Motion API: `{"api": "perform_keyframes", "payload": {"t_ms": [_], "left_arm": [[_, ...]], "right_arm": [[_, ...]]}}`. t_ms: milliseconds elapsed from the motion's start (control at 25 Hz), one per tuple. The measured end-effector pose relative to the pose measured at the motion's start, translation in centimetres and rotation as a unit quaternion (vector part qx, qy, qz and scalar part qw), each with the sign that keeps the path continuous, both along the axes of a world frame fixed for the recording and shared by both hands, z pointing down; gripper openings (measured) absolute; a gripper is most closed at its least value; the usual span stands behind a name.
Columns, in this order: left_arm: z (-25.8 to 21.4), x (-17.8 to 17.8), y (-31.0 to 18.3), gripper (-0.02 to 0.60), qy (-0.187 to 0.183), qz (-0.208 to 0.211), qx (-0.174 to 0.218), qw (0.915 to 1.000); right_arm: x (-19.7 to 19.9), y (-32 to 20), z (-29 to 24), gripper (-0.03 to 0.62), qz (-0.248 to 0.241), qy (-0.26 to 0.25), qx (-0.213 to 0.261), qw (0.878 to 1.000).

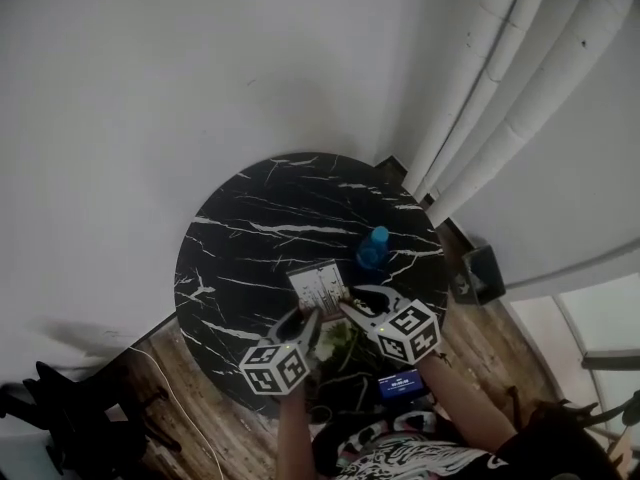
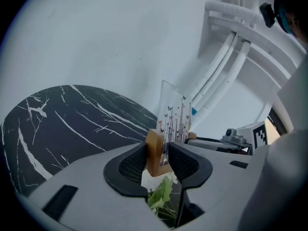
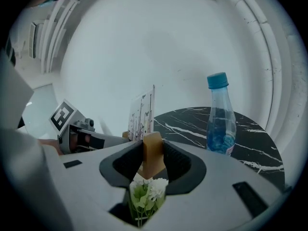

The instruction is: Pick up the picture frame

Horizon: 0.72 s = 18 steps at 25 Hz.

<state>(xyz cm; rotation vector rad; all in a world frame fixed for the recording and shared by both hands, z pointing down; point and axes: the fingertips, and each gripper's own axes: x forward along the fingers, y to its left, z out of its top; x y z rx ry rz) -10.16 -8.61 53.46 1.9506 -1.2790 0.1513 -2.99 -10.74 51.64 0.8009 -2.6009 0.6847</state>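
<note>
Clear picture frame (image 2: 174, 118) upright, long axis vertical

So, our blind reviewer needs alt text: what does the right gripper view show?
The right gripper clamps the wooden foot of a picture frame, its clear printed panel rising above. A blue-capped bottle stands on the black marble table at right; white flowers show below.

The round table (image 1: 250, 218) is seen in black marble crossed by thin white veins, with a blue-capped, blue-tinted bottle (image 1: 372, 249) at its 2 o'clock. The picture frame (image 2: 174, 117) is shown as a clear pane printed with dark stems and small butterflies, set in tan wooden blocks. The left gripper (image 2: 161, 159) and right gripper (image 3: 153, 159) are coloured grey with black meshed pads (image 2: 132, 166), their cubes (image 1: 275, 368) patterned in black-and-white squares.
</note>
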Motion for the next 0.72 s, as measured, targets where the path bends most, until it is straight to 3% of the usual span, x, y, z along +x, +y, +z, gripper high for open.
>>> {"api": "perform_keyframes", "payload": {"t_ms": [720], "left_arm": [[-4.5,0.2,3.9,0.150,0.002,0.002,0.035,0.9994]], "right_arm": [[0.5,4.0,-4.8,0.132,0.022,-0.041,0.031,0.998]]}}
